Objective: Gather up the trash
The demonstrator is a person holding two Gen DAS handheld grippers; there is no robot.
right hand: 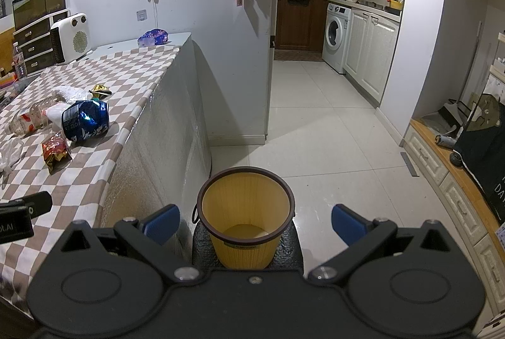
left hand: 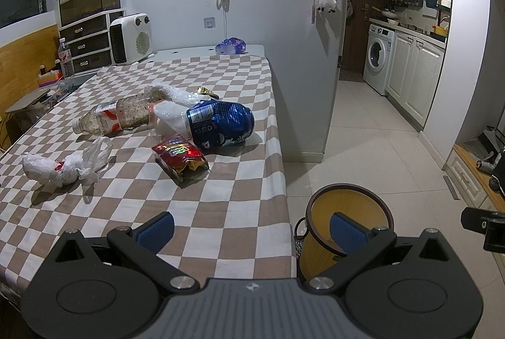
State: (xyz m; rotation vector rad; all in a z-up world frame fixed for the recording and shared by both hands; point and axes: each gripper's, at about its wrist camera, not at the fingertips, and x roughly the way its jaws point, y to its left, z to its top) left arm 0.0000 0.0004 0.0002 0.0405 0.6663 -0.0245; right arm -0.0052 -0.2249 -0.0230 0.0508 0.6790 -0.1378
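Trash lies on the checkered tablecloth (left hand: 221, 213): a crushed blue can (left hand: 221, 123), a clear plastic bottle (left hand: 120, 116), a red snack wrapper (left hand: 180, 154), a knotted white plastic bag (left hand: 63, 165) and crumpled white plastic (left hand: 176, 94). A yellow bin (right hand: 246, 213) with a dark rim stands on the floor beside the table and looks empty inside. My left gripper (left hand: 251, 231) hangs open over the table's near right edge. My right gripper (right hand: 255, 224) is open above the bin, holding nothing.
A white heater (left hand: 131, 37), a drawer unit (left hand: 88, 44) and a water bottle (left hand: 66, 58) sit at the table's far left. A purple packet (left hand: 230, 45) lies at the far end. Tiled floor (right hand: 315, 134) runs right toward a washing machine (right hand: 336, 36) and cabinets.
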